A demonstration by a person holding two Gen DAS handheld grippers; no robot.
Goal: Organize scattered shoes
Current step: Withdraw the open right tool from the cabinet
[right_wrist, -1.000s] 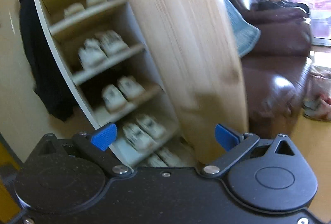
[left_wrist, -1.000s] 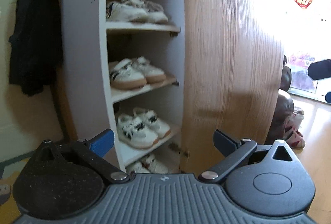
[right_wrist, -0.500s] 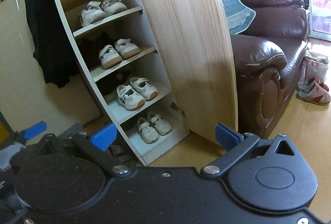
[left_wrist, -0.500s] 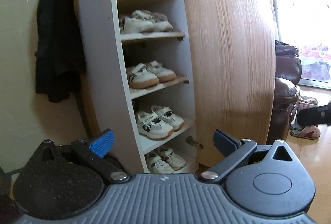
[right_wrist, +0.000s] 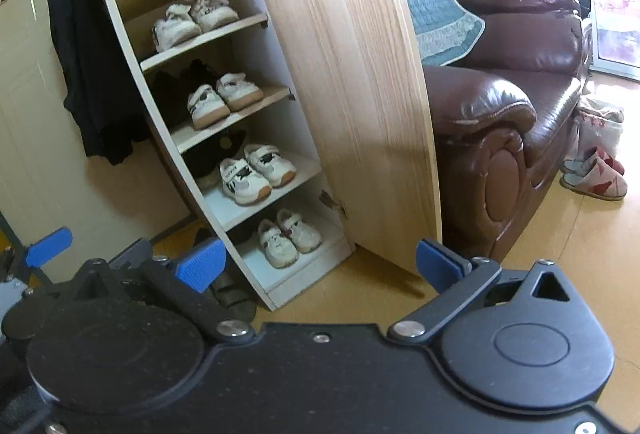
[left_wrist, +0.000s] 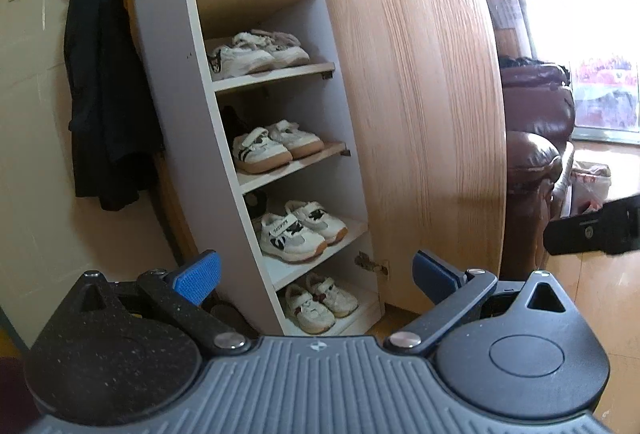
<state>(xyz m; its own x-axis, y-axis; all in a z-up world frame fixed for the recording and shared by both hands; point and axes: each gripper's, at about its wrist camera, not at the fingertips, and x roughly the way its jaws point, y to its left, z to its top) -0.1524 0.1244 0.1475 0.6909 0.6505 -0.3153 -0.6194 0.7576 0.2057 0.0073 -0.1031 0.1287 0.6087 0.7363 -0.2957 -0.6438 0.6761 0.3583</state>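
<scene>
Left wrist view, cabinet [left_wrist: 168, 81]: tall white shoe cabinet with its wood-grain door [left_wrist: 420, 93] swung open, filling 12 o'clock; shelves exposed.
Sofa [right_wrist: 520, 81]: brown leather, at 2 o'clock in the right wrist view, just beside the open door.
Coat [left_wrist: 104, 81]: dark, hanging on the wall at 10 o'clock, beside the cabinet.
Shoes, shelved: one pale pair per shelf; striped sneakers [left_wrist: 298, 230] second from bottom, small white pair [left_wrist: 320, 300] on the bottom shelf.
Shoes, loose: slippers [right_wrist: 596, 175] on the floor at 3 o'clock near the sofa; dark sandal [right_wrist: 232, 296] on the floor at the cabinet's foot, partly hidden, possibly one of a pair.
Left gripper [left_wrist: 316, 274]: jaws wide apart, nothing between them.
Right gripper [right_wrist: 316, 266]: jaws wide apart, nothing held; clear of the cabinet.
</scene>
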